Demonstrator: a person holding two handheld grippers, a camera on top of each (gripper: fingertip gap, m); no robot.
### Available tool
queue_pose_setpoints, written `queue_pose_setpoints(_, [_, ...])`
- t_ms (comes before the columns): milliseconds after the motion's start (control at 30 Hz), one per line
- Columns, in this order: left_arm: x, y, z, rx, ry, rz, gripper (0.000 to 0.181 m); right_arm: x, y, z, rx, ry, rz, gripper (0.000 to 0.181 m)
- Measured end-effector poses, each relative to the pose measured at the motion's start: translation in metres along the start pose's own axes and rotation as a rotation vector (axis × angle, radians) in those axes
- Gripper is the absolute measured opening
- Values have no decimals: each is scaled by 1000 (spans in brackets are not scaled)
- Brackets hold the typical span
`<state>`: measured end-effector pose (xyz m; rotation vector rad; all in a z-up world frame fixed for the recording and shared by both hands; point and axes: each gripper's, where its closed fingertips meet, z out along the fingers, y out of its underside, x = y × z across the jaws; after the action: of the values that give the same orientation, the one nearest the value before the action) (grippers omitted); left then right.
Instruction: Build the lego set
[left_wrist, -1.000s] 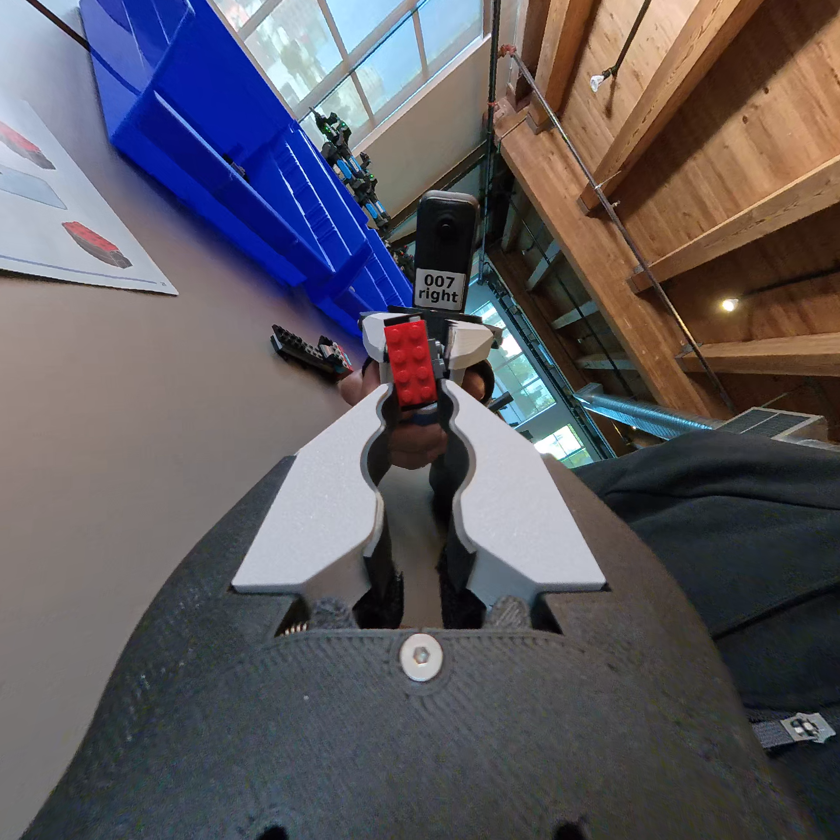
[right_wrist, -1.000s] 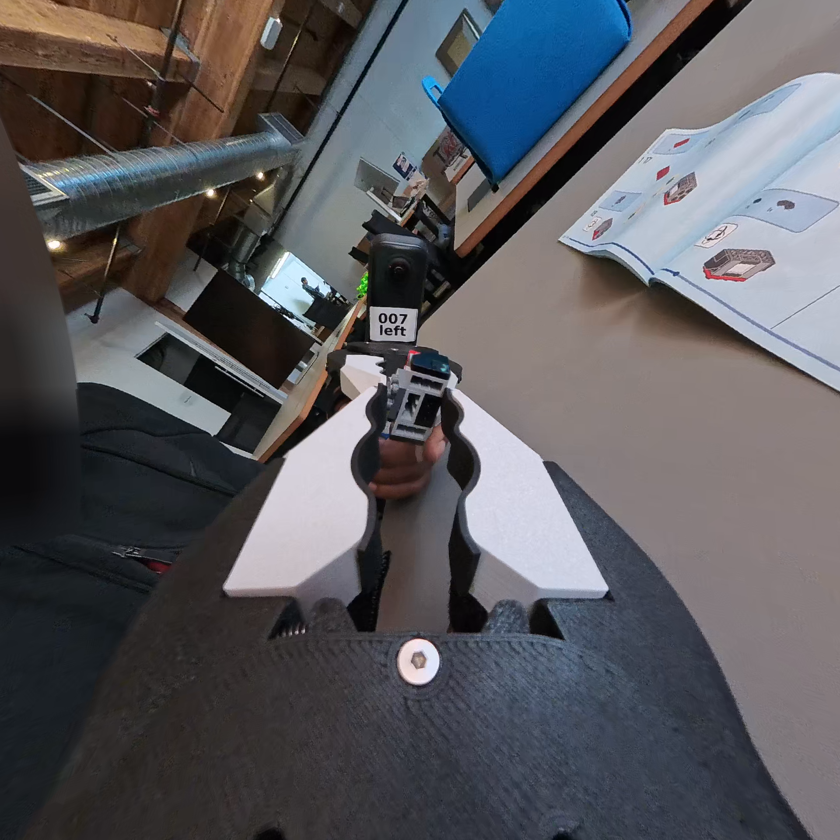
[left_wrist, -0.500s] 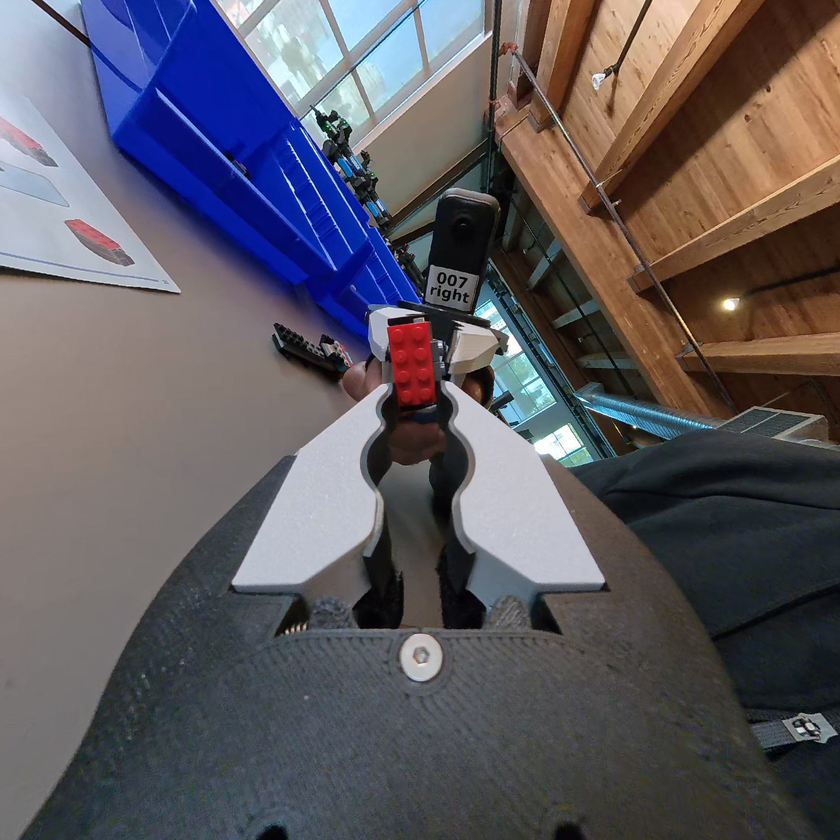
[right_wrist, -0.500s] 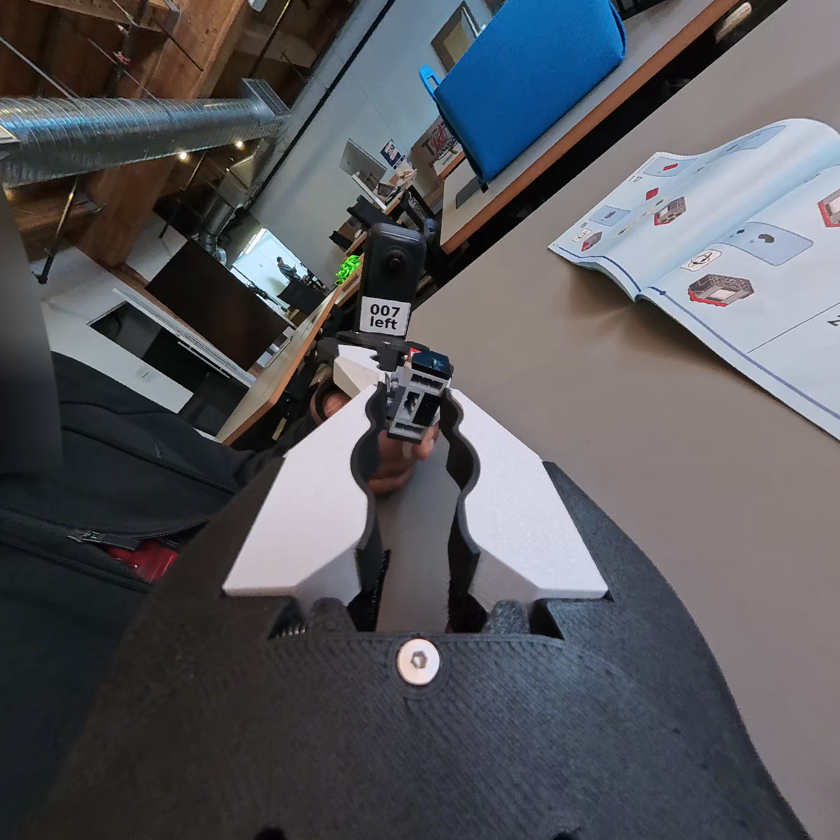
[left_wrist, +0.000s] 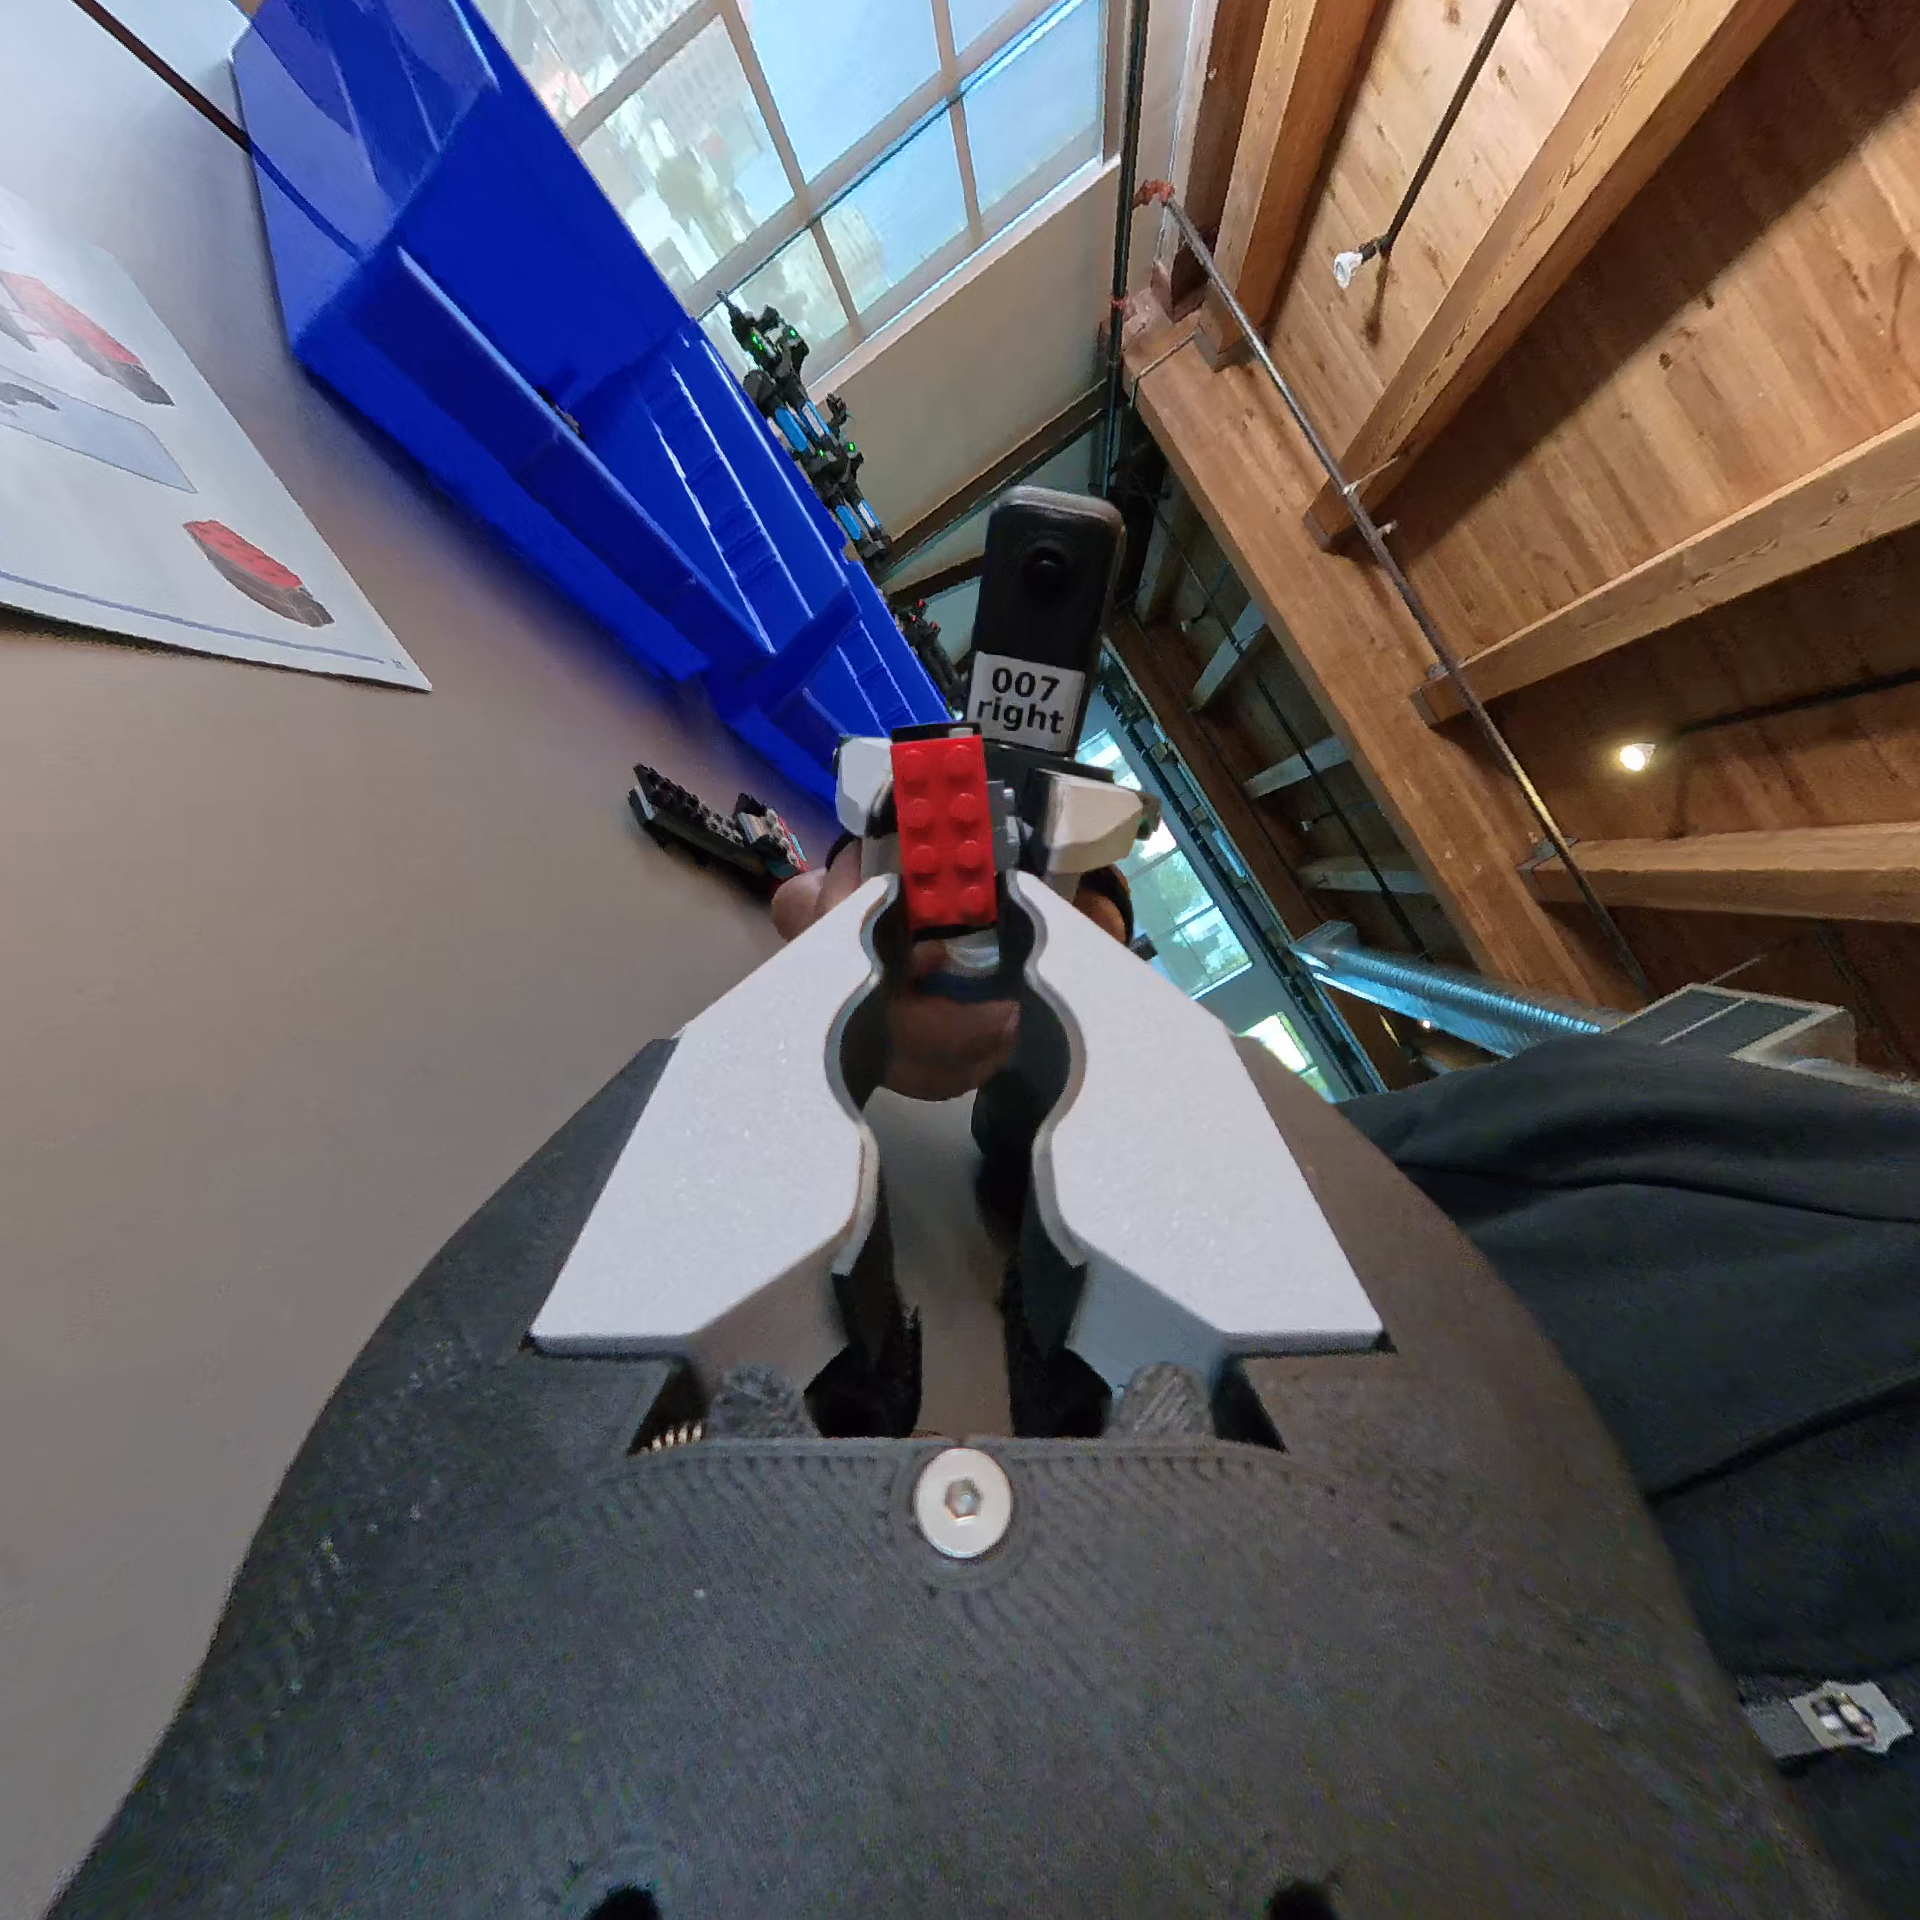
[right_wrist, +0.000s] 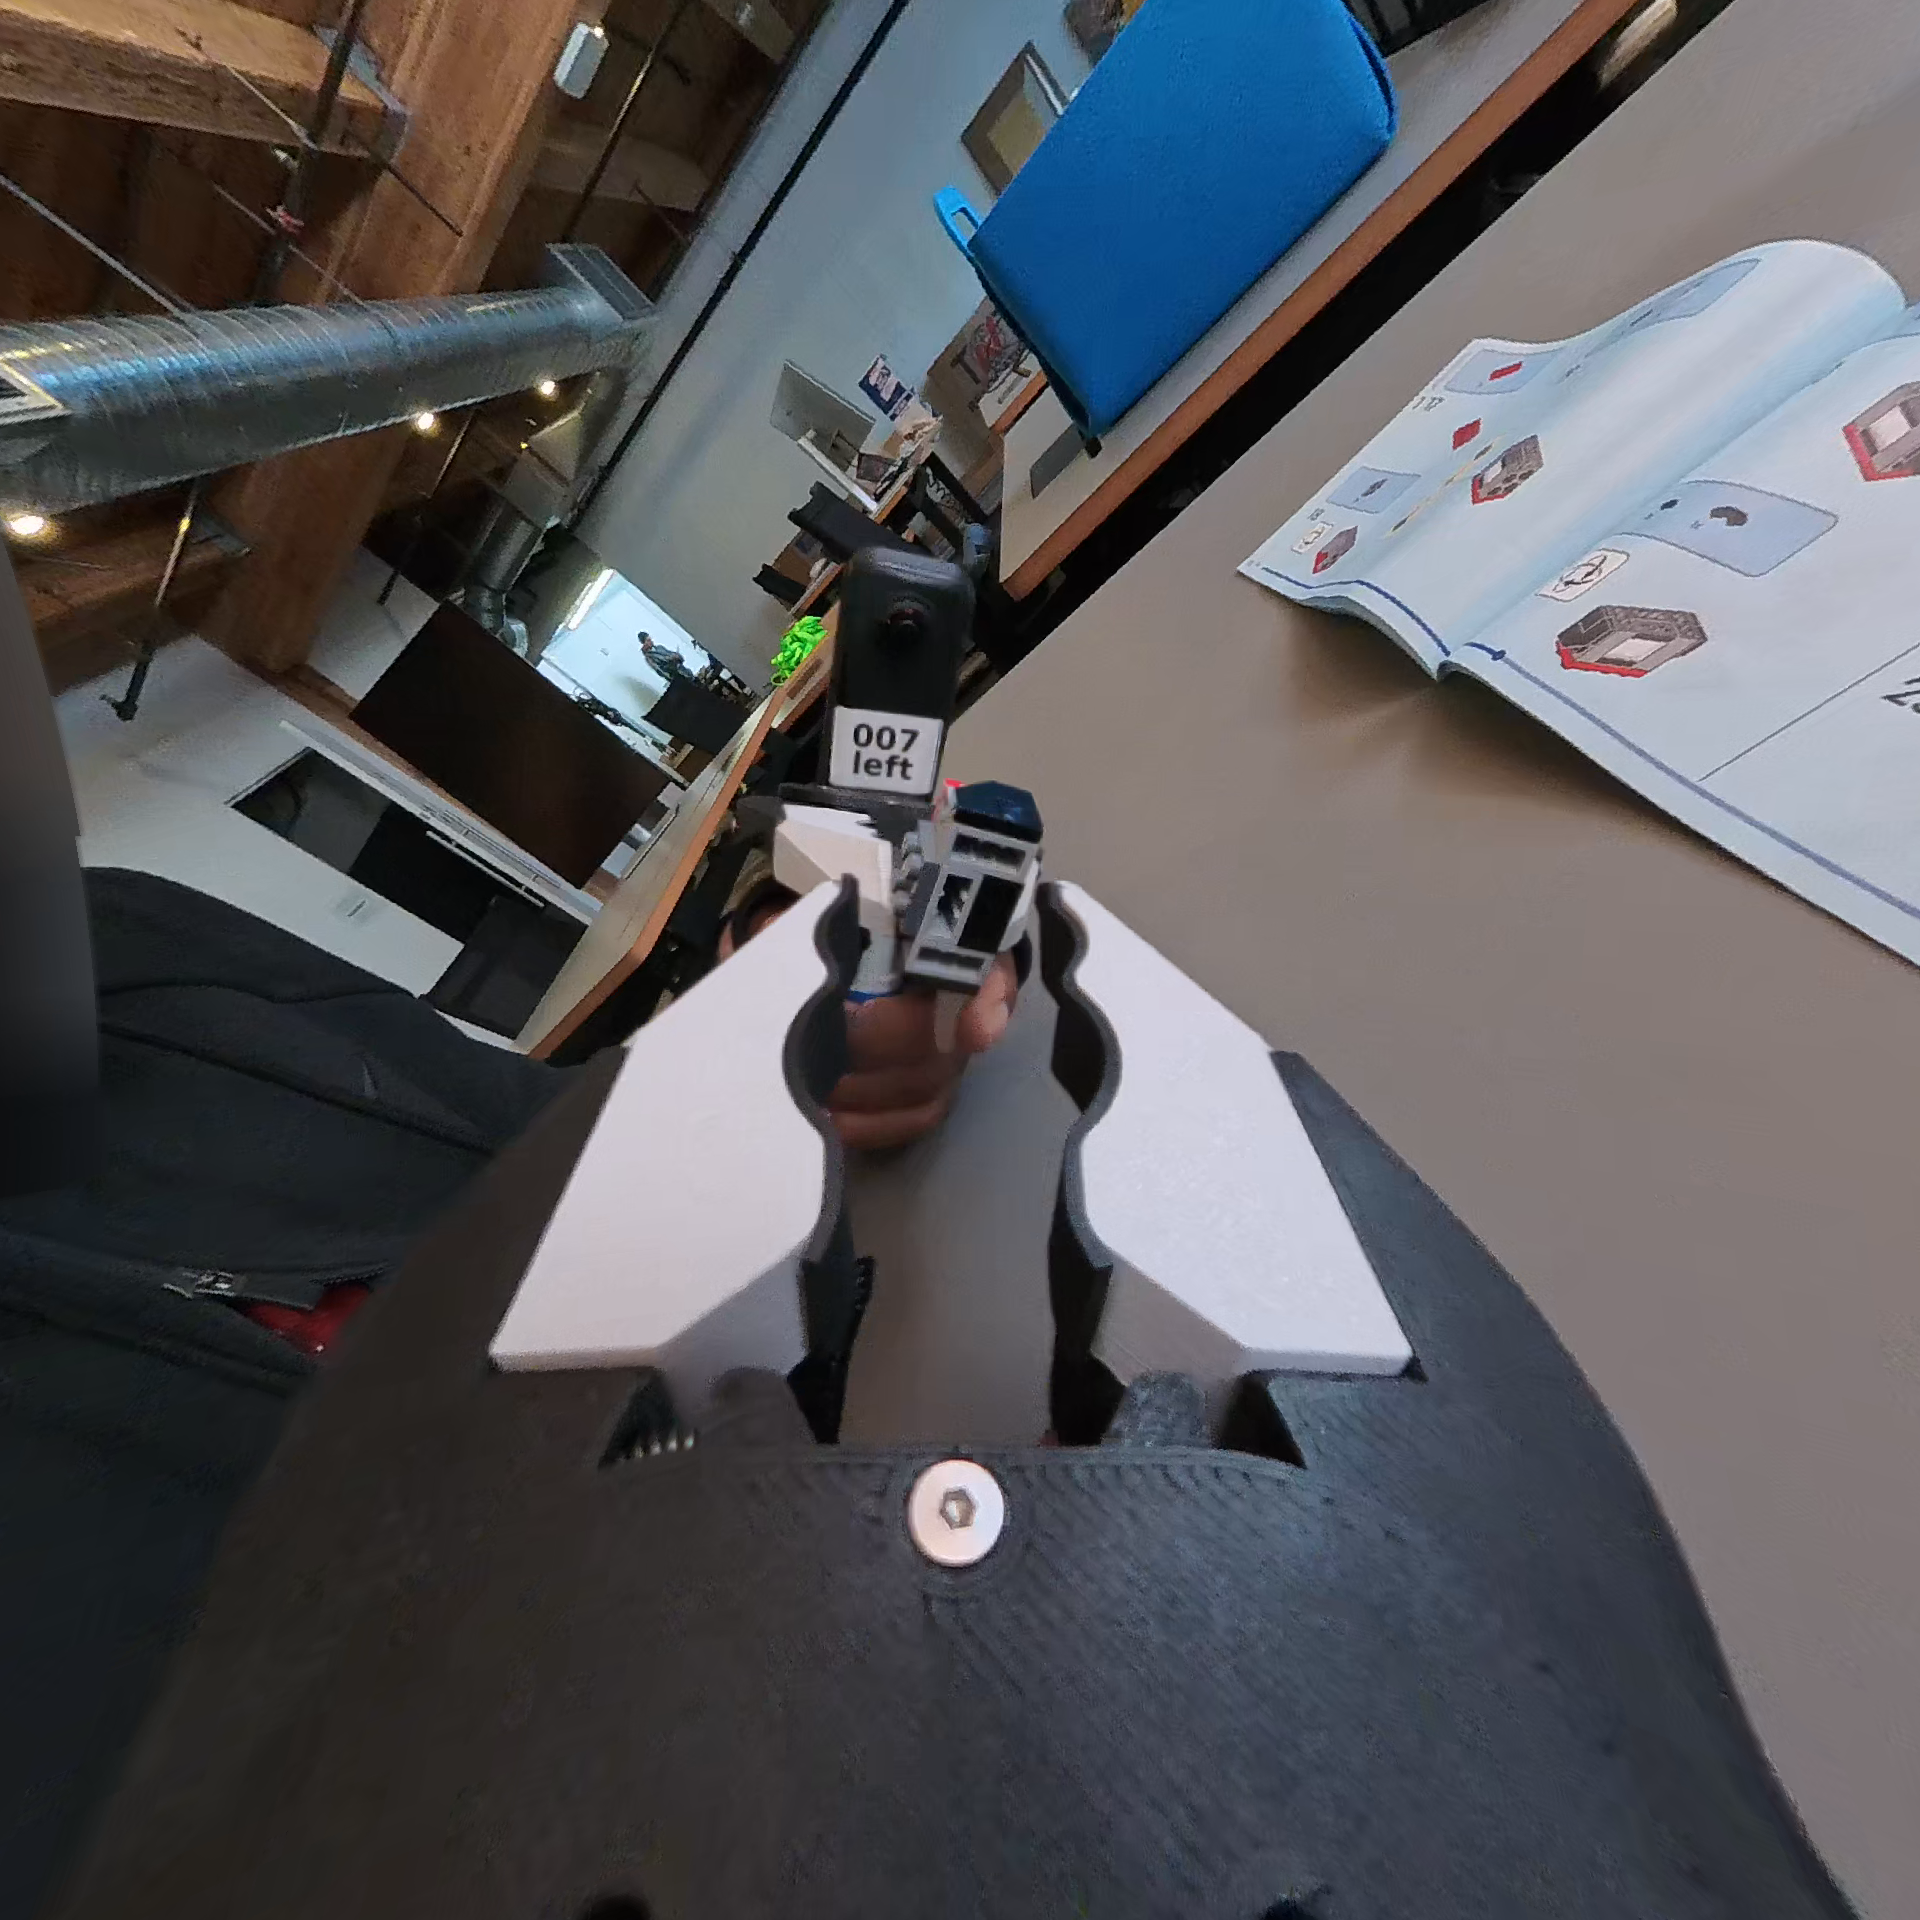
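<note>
My left gripper (left_wrist: 948, 906) is shut on a small lego assembly with a red 2x4 brick (left_wrist: 940, 831) on top, held in the air above the table. In the right wrist view the same assembly (right_wrist: 971, 904) shows its grey and white underside and a dark blue piece, tilted. My right gripper (right_wrist: 948, 909) faces the left one, jaws parted around the assembly with a slight gap at the right finger. The right gripper also shows in the left wrist view (left_wrist: 997, 821), just behind the brick. The left gripper shows in the right wrist view (right_wrist: 831, 847).
A black lego piece (left_wrist: 707, 831) lies on the brown table (left_wrist: 312, 1039) beyond the grippers. Blue bins (left_wrist: 499, 343) line the far edge. An open instruction booklet (right_wrist: 1662, 582) lies to the right; its corner (left_wrist: 156, 520) shows at left. The person's dark jacket (left_wrist: 1662, 1247) is close. My left and right fingertips are right by each other.
My right gripper's jaws have widened and the assembly now sits tilted between them. The left gripper keeps its hold. Both views have shifted slightly.
</note>
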<state>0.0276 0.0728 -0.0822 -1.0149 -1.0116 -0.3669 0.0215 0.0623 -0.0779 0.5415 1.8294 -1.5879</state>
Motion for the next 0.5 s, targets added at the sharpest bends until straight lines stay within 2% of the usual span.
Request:
queue_pose_setpoints(200, [-1,-4,-2,15,-28,29,15,1,-3,0,20,7,2,34])
queue_pose_setpoints(300, [2,-1,1,-3,-41,64,15,-1,-3,0,30,-9,4,26])
queue_pose_setpoints(500, [13,-1,3,-19,-56,166,17,-11,-9,-4,68,-110,46,22])
